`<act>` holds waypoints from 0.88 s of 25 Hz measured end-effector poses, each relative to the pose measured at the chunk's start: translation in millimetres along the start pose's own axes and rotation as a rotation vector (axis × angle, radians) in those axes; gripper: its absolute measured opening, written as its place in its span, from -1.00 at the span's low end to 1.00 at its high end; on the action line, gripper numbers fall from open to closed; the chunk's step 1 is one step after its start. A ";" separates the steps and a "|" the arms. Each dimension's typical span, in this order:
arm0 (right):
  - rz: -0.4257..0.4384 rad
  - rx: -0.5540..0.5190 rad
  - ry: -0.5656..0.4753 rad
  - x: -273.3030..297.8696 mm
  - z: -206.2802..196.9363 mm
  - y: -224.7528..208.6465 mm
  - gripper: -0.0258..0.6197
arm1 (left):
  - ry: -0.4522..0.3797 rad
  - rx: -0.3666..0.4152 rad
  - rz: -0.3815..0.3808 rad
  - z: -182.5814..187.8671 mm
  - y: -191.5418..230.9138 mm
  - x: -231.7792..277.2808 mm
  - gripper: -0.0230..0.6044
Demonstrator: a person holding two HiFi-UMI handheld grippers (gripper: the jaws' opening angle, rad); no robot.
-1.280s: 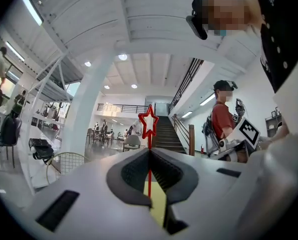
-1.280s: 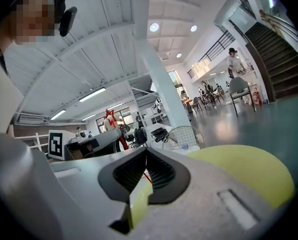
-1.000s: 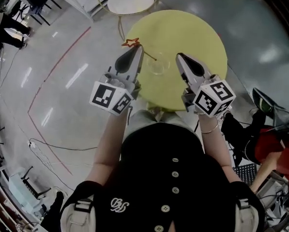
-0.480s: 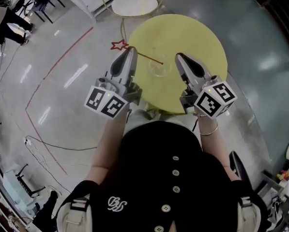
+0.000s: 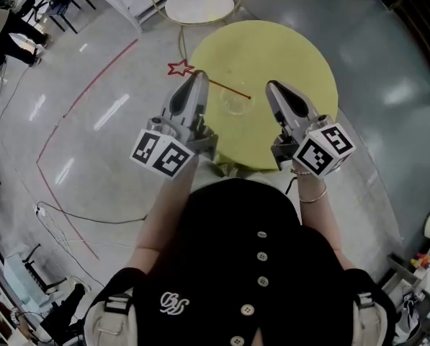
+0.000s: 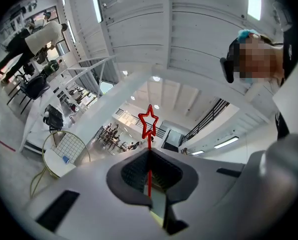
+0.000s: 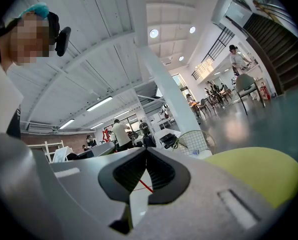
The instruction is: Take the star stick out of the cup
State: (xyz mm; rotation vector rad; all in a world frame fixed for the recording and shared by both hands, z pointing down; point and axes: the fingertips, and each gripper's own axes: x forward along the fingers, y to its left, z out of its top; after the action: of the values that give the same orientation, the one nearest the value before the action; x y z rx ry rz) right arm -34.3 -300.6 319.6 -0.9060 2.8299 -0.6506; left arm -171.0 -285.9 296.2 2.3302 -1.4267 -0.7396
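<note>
The round yellow table (image 5: pixel 301 49) fills the upper middle of the head view, on a grey polished floor. The person stands at its near edge with both grippers held out over it. The left gripper (image 5: pixel 199 74) reaches over the table's left rim, and its jaws are clamped on the star stick (image 5: pixel 225 88). In the left gripper view the red stick (image 6: pixel 149 141) runs straight up between the pads, with the hollow star standing just beyond the tips. The right gripper (image 5: pixel 272 85) hovers to the right, tips pressed together and gripping nothing. Through the gap below its tips the stick's thin end (image 7: pixel 145 185) shows. The clear cup (image 5: pixel 235 105) stands on the table between the two grippers. The stick slants across above it, with the star out past the table's left edge and the plain end near the cup's right rim; I cannot tell whether that end touches the cup
</note>
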 end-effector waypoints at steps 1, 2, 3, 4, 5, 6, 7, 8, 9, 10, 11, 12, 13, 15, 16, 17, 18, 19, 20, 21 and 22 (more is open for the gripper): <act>0.002 -0.001 0.001 0.4 -0.4 0.4 -0.91 | 0.001 0.001 -0.001 0.2 0.0 0.0 -0.88; 0.004 0.000 0.001 0.4 -1.0 0.1 -0.91 | 0.002 0.002 -0.002 0.0 0.5 0.0 -0.88; 0.003 0.004 -0.001 0.0 -2.1 -1.3 -0.91 | 0.002 0.002 -0.001 -0.4 1.2 0.2 -0.88; 0.003 0.009 -0.001 -0.6 -3.4 -3.1 -0.91 | 0.002 0.002 0.001 -0.8 2.0 0.3 -0.88; 0.005 0.010 0.001 -1.0 -4.7 -4.5 -0.91 | 0.002 0.003 0.002 -1.2 2.9 0.2 -0.88; 0.007 0.010 0.004 -1.3 -6.0 -5.3 -0.91 | 0.004 0.004 0.004 -1.6 3.6 -0.1 -0.88; 0.008 0.009 0.008 -1.6 -7.3 -5.9 -0.91 | 0.006 0.005 0.004 -1.9 4.2 -0.3 -0.88; 0.009 0.009 0.010 -1.7 -8.2 -6.5 -0.91 | 0.009 0.006 0.004 -2.2 4.7 -0.3 -0.88; 0.009 0.010 0.012 -1.5 -8.9 -7.2 -0.91 | 0.013 0.005 0.003 -2.7 5.3 0.0 -0.88; 0.009 0.009 0.013 -1.1 -9.2 -7.6 -0.91 | 0.015 0.004 0.002 -3.3 5.7 0.3 -0.88; 0.010 0.009 0.014 -0.8 -9.3 -7.8 -0.91 | 0.017 0.002 0.002 -3.8 5.9 0.4 -0.88; 0.012 0.008 0.015 -0.7 -9.2 -7.9 -0.91 | 0.018 0.002 0.003 -3.9 5.9 0.2 -0.88; 0.014 0.007 0.016 -0.8 -8.7 -7.9 -0.91 | 0.017 0.002 0.006 -3.8 5.8 -0.2 -0.88; 0.015 0.006 0.019 -1.4 -8.2 -8.8 -0.91 | 0.015 0.004 0.010 -3.2 5.1 -0.4 -0.88; 0.014 0.005 0.022 -1.7 -8.4 -10.0 -0.91 | 0.015 0.005 0.011 -3.1 4.7 -0.2 -0.88; 0.010 0.005 0.026 -1.9 -9.2 -11.3 -0.91 | 0.015 0.005 0.011 -3.0 4.4 0.0 -0.88; 0.007 0.005 0.030 -1.9 -10.4 -12.4 -0.91 | 0.015 0.006 0.011 -2.8 4.3 0.1 -0.88; 0.005 0.004 0.036 -1.5 -12.1 -13.0 -0.91 | 0.014 0.007 0.012 -2.7 4.5 0.1 -0.88; 0.004 0.004 0.043 -0.8 -14.1 -13.0 -0.91 | 0.013 0.008 0.015 -2.8 5.1 -0.1 -0.88; 0.007 0.005 0.050 -0.1 -16.4 -12.5 -0.91 | 0.013 0.009 0.017 -3.0 5.7 -0.2 -0.88; 0.012 0.007 0.056 0.5 -18.5 -11.6 -0.91 | 0.013 0.009 0.020 -3.3 6.2 -0.3 -0.88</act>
State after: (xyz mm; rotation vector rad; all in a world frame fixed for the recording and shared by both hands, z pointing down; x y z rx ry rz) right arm -32.6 -302.6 341.3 -0.8824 2.8778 -0.6946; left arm -173.8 -288.5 302.0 2.3198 -1.4490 -0.7129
